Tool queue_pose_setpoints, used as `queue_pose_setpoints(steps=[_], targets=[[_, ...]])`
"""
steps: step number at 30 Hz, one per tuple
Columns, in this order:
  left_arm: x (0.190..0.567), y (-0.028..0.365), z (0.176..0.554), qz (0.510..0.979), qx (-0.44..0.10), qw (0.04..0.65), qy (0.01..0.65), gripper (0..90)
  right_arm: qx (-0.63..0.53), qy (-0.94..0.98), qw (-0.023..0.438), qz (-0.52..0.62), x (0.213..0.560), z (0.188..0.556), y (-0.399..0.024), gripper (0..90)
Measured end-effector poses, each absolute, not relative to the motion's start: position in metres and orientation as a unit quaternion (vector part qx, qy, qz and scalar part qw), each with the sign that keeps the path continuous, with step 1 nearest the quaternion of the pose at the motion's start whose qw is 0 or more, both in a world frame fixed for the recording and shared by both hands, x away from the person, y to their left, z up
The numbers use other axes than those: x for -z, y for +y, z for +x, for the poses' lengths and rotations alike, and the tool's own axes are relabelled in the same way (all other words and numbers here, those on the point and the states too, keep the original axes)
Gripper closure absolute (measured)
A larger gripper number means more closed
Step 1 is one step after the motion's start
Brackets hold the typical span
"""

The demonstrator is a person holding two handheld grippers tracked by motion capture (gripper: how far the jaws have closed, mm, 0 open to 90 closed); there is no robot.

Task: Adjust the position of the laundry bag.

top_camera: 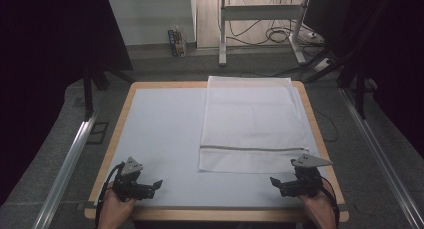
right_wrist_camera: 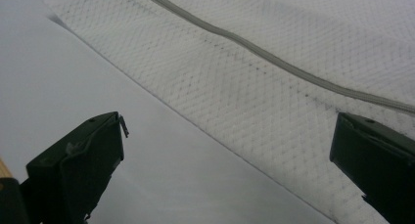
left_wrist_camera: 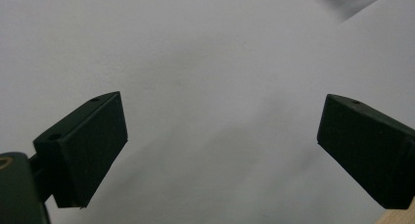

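Observation:
A white mesh bag with a grey zipper lies flat on the right half of the table, its far end hanging over the back edge. My left gripper rests open at the front left, over the bare white sheet, with nothing between its jaws. At the front right my right gripper is open too, just short of the bag's near edge. In the right gripper view the mesh bag and its zipper lie just beyond the spread jaws.
A white sheet covers the wooden table, whose rim shows around it. Metal rails run along the floor on both sides. A desk frame and cables stand beyond the table.

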State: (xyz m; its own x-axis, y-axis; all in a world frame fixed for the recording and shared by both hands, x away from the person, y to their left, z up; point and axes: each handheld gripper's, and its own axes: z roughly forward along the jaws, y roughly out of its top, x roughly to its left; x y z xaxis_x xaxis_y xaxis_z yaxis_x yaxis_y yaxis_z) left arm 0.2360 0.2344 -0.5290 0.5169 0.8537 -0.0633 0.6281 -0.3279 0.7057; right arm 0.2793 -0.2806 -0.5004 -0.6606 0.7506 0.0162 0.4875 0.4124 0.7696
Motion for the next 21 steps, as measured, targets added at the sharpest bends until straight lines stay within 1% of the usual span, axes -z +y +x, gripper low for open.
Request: queue_pose_setpoints(steps=[5,7,21], targets=[[0.5306,0.2356,0.2373,0.793,-0.151,0.360,0.467,5.2,-0.393,0.823,0.170,0.373,0.5011,0.2796,-0.2795,0.0],[0.5319,0.2358,0.2380,0.793,-0.150,0.364,0.465,4.7,-0.389,0.828,0.162,0.371,0.5028,0.2802,-0.2775,0.0],[0.5334,0.2337,0.2395,0.795,-0.156,0.358,0.465,4.5,-0.381,0.833,0.172,0.363,0.5045,0.2809,-0.2757,0.0]])
